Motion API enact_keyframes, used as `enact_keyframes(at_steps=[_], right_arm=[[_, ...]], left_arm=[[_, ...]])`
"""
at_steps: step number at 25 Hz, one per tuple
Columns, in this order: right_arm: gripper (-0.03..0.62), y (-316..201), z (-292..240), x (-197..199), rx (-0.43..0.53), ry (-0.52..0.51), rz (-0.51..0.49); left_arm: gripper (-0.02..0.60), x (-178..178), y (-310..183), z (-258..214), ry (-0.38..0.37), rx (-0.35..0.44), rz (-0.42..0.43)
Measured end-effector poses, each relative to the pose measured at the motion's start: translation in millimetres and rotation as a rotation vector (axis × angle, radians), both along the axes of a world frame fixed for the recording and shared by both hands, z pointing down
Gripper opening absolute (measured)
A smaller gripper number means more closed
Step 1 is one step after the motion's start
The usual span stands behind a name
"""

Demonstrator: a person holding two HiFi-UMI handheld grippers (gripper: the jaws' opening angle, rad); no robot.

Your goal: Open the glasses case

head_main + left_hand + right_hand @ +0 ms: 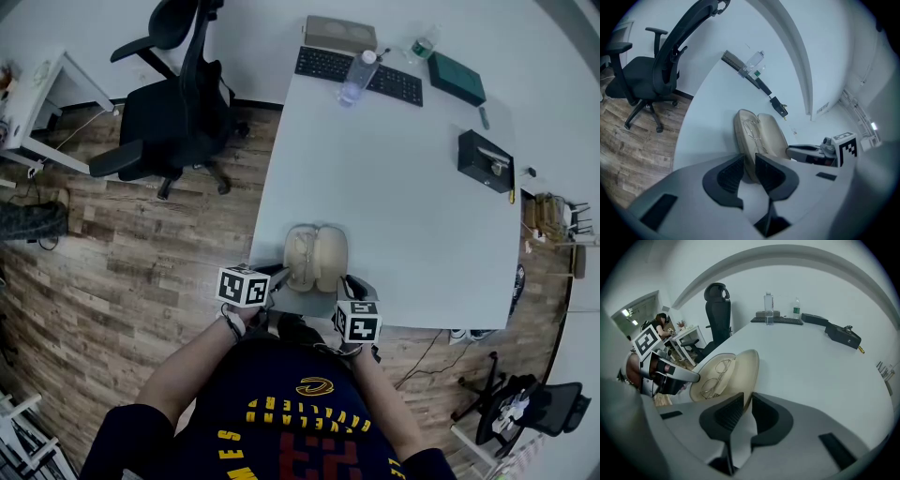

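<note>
White tabletop (394,216) over a wooden floor (112,253), with an office chair (178,103) to the left and a keyboard (394,84) and a bottle (358,77) at the far end. At the near edge I saw the glasses case (317,255) lying open, its two beige halves side by side. A pair of glasses (752,129) rested in the left half. The left tongs (749,161) pinched the near rim of that half. The right tongs (747,401) pinched the rim of the empty right half, which stood tilted up.
</note>
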State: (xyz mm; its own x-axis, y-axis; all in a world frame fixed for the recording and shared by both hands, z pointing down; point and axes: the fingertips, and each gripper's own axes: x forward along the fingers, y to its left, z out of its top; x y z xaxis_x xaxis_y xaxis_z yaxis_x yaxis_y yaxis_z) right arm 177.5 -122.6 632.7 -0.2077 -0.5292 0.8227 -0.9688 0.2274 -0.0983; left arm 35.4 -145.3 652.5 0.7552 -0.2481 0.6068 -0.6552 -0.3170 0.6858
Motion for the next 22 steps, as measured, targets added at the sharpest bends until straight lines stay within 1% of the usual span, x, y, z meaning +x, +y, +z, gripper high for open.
enact_keyframes(at_steps=[3, 5, 8, 12, 14, 17, 20, 22], right_arm=[[0.067, 0.0, 0.7, 1.2, 0.001, -0.017, 0.015], [0.067, -0.2, 1.2, 1.4, 0.001, -0.021, 0.020], [0.067, -0.6, 0.9, 1.4, 0.002, -0.020, 0.024], [0.067, -0.7, 0.7, 1.8, 0.001, -0.023, 0.032], [0.068, -1.2, 0.5, 1.4, 0.006, -0.025, 0.032], [0.069, -2.2, -3.2, 1.4, 0.023, -0.037, 0.039], [0.071, -3.9, -9.7, -1.9, 0.045, -0.065, 0.045], [0.105, -5.4, -14.0, -3.9, 0.056, -0.078, 0.047]], left_arm=[[0.096, -0.5, 0.2, 1.6, 0.022, -0.020, -0.016], [0.102, 0.7, -0.8, 0.6, 0.029, -0.014, -0.016], [0.104, 1.0, 0.7, 3.2, -0.004, 0.013, 0.020], [0.104, -0.6, 1.5, 5.0, -0.021, 0.012, 0.033], [0.107, 0.0, 1.7, 4.1, -0.043, 0.037, 0.055], [0.109, 4.3, 2.1, -0.7, -0.093, 0.109, 0.109], [0.114, 6.2, 2.2, -6.5, -0.102, 0.146, 0.126], [0.128, 5.0, 2.0, -10.9, -0.096, 0.149, 0.118]])
